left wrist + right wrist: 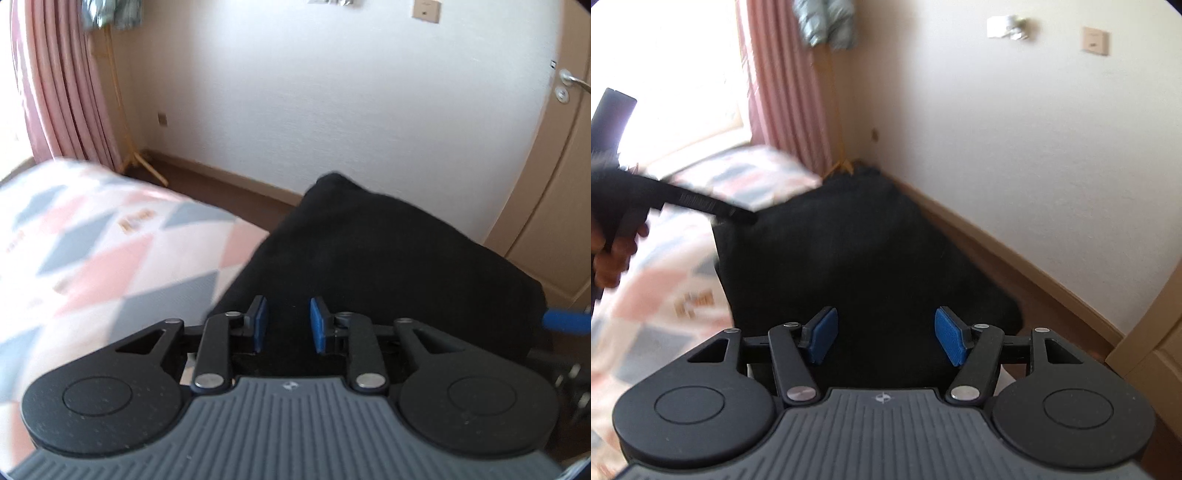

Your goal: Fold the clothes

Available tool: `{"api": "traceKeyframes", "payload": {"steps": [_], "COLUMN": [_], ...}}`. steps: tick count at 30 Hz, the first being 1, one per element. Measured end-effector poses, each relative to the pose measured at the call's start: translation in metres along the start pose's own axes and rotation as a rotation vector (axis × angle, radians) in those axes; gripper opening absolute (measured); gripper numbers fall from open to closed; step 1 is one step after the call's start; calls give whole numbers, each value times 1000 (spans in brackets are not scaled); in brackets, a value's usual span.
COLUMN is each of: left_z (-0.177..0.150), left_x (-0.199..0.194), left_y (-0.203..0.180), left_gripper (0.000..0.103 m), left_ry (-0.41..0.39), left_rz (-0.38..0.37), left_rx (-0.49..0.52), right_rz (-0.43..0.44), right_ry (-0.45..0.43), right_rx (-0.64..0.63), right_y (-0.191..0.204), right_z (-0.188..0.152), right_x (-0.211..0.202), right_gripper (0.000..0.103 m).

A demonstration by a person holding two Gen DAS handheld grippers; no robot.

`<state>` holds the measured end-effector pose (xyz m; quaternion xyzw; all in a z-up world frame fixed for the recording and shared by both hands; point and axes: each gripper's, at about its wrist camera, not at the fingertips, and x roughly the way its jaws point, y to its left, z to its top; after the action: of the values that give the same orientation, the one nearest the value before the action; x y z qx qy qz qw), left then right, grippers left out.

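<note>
Hovering over black garment [849,258] on bed [92,251] — 2 grippers, jaws apart.

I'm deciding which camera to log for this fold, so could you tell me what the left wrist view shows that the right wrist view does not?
Only the left wrist view shows the door handle and the open left gripper from behind. Only the right wrist view shows a hand holding the left gripper, the bright window and the open right gripper. Both show the black garment lying on the patterned bedspread, the pink curtain and the wall switch plate.
</note>
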<state>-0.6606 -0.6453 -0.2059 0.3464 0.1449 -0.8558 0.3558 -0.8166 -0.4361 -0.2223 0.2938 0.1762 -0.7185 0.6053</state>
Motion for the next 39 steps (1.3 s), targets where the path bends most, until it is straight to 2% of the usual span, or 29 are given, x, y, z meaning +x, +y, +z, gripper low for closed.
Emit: {"api": "traceKeyframes", "payload": {"steps": [2,4,6,10,12,14,19,21,25,30,37,39], "left_z": [-5,-12,-21,-41,-49,-58,-73,-78,-89,-106,-126,-129], "left_x": [-21,-42,-59,-93,-107,-126,-176,-193,-221,-247,-271,-277], "left_y": [-2,-2,-1,-4,-4,-2,1,2,2,5,25,30], "left_gripper": [35,37,45,49,54,62,68,74,77,82,86,90], "left_ry": [8,18,43,122,148,157,161,155,149,151,152,150], "left_rz": [15,16,10,19,41,48,74,76,70,78,94,99], "left_rx": [3,-6,-23,-29,-20,-31,-33,-31,-30,-14,-29,-37], "right_rz": [-9,-20,-44,-89,-99,-107,-115,-125,-143,-179,-224,-241], "right_ry": [-2,8,28,71,85,101,89,81,62,74,102,104], "right_rx": [58,108,150,210,227,251,314,315,330,334,308,294], "right_y": [8,16,23,50,62,77,101,116,133,155,191,200], "right_z": [-1,-5,-11,-25,-33,-39,-55,-56,-60,-58,-51,-47], "right_x": [-16,-31,-43,-66,-80,-92,-132,-143,-167,-184,-188,-189], "right_gripper": [73,73,73,74,75,83,87,90,91,100,101,101]}}
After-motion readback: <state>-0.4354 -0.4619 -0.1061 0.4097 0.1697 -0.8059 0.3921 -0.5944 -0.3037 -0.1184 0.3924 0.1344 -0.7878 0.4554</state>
